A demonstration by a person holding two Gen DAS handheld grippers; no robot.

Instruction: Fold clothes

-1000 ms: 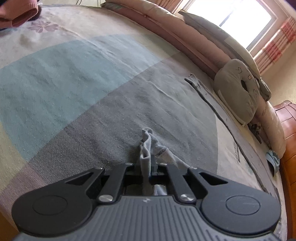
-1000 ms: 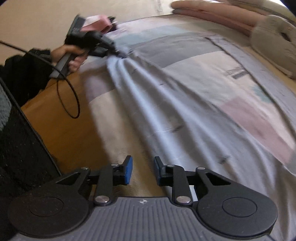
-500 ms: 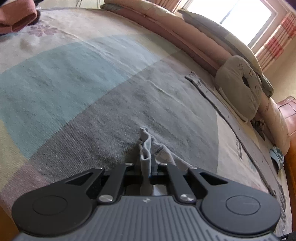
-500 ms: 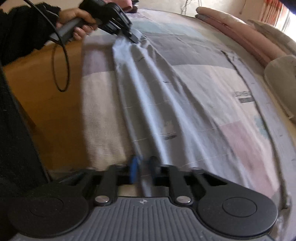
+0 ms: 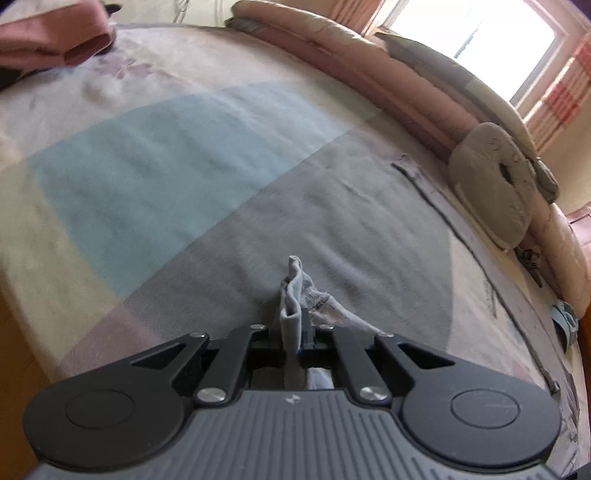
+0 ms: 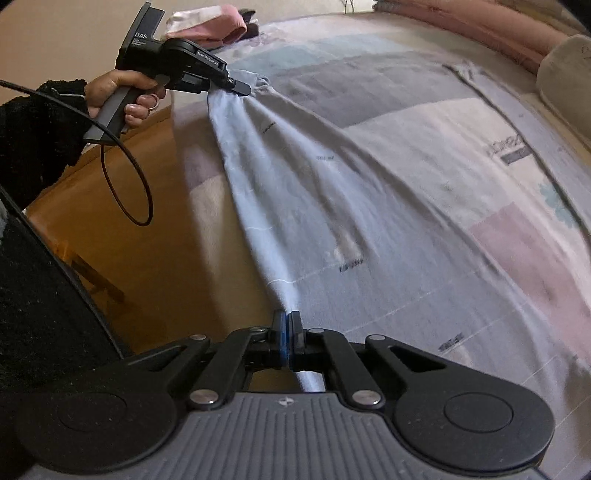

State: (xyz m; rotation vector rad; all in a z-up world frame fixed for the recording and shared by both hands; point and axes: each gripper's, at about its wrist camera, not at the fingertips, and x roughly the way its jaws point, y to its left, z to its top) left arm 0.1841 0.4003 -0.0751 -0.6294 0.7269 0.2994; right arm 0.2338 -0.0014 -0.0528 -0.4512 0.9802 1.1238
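Garment (image 6: 295, 192): pale blue-grey cloth, faint lines and small dark marks, lying in long folds across the bed (image 6: 461, 122), stretched between the two hand-held grippers along the bed's near edge.

Right hand-held gripper (image 6: 287, 325): jaws together, clamped on one end of the garment; blue pads show beside the pinched cloth, which runs on under the jaws. They had just been closing.

Left hand-held gripper (image 6: 242, 86): jaws together, clamped on the other end; a bunched tuft of the garment (image 5: 295, 291) stands up past the jaws. A hand (image 6: 122, 92) holds its grip, black sleeve at the wrist; a black cable (image 6: 125, 184) loops below.

Bed cover: patchwork of blue, grey, pink and cream.

Pillow (image 5: 495, 184): round, beige, at the far right edge of the bed.

Pink clothes (image 6: 218, 27): folded, at the far corner.

Window (image 5: 480, 33): bright, striped curtain beside it.
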